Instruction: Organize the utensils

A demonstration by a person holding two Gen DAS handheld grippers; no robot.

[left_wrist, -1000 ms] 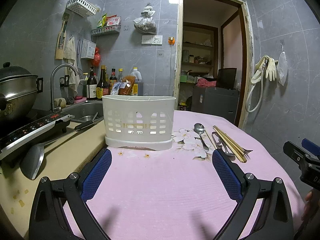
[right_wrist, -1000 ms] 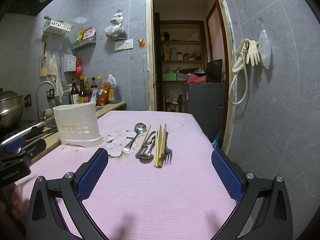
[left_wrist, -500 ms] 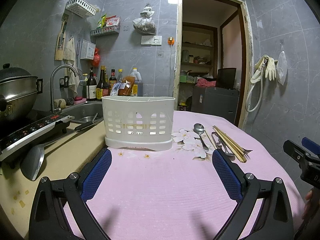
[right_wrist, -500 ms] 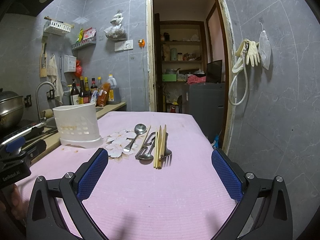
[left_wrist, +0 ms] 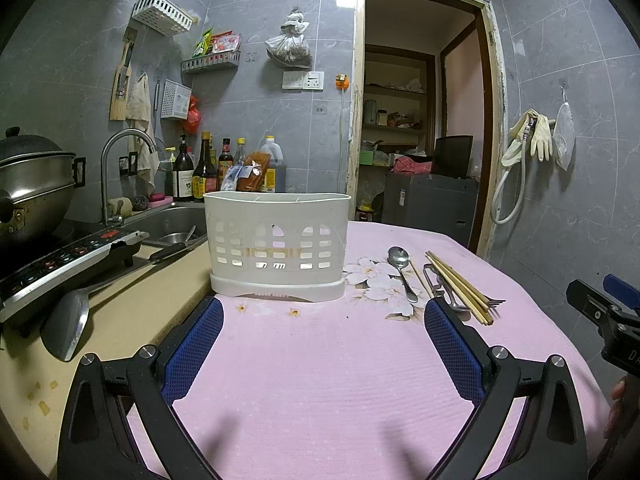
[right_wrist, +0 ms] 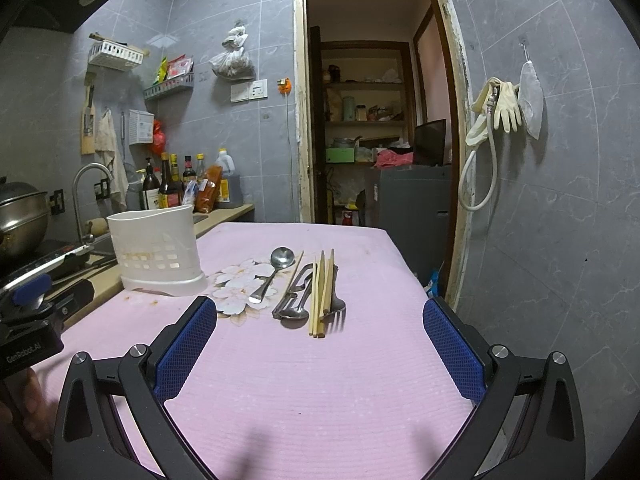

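The only writing that reads clearly is "GenRobot.AI" on the body of the left gripper [right_wrist: 30, 344], seen at the left edge of the right wrist view; the labels on the bottles [left_wrist: 204, 176] by the sink [left_wrist: 176, 224] are too small to read. The white slotted utensil holder [left_wrist: 277, 246] stands upright on the pink cloth of the table [left_wrist: 320, 380], near its left edge; nothing shows above its rim or through its slots, though its inside is mostly hidden. To its right, apart from it, the utensils lie side by side on the cloth: a spoon [right_wrist: 272, 272] over the flower print, then a second spoon [right_wrist: 296, 308], wooden chopsticks [right_wrist: 320, 292] and a fork [right_wrist: 338, 304], partly overlapping so the pieces beneath are hard to separate. Both the left gripper [left_wrist: 322, 320] and the right gripper [right_wrist: 320, 320] hang over the near cloth with jaws spread wide, holding nothing. A pot [left_wrist: 32, 184] sits cut off at the left.
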